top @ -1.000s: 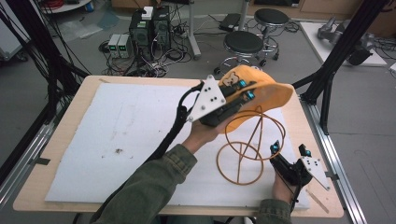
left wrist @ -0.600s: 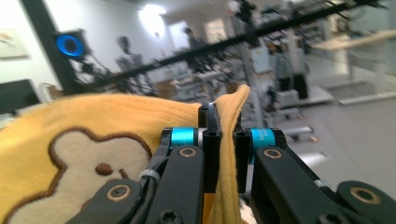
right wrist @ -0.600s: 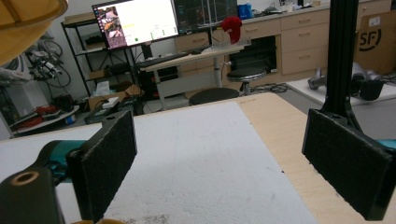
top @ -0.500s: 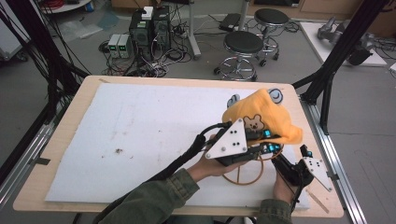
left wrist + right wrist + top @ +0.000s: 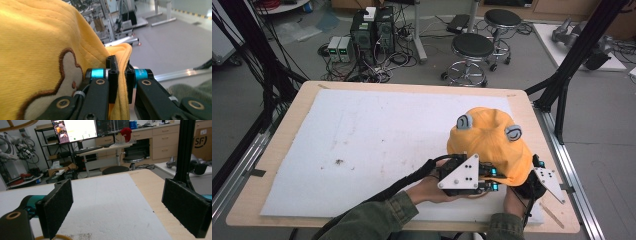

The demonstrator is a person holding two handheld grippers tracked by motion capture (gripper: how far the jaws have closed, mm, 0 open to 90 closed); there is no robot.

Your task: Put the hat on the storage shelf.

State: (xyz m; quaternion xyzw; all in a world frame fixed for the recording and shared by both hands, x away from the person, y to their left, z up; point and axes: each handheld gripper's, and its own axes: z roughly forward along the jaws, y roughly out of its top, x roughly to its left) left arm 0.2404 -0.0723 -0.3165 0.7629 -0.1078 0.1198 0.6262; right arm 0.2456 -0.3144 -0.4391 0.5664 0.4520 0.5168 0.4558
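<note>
Lowered since a second ago, the yellow hat (image 5: 492, 142) has come down from the upper middle of the high view to the lower right, where it now drapes over the orange wire stand and hides most of it. Nearest the bottom edge, the left gripper (image 5: 491, 179) pinches the hat's brim; in the left gripper view its jaws are nearly together with the yellow fabric (image 5: 120, 82) squeezed between the pads (a brown-edged bear patch shows at lower left). Just right of it, the right gripper (image 5: 537, 181) sits half under the hat's edge, unmoved; in the right gripper view its jaws stand wide apart with nothing between them, and a sliver of the stand's orange ring (image 5: 53, 237) shows at the bottom. Beyond lies the white foam mat (image 5: 377, 140) on the wooden table (image 5: 292, 112).
</note>
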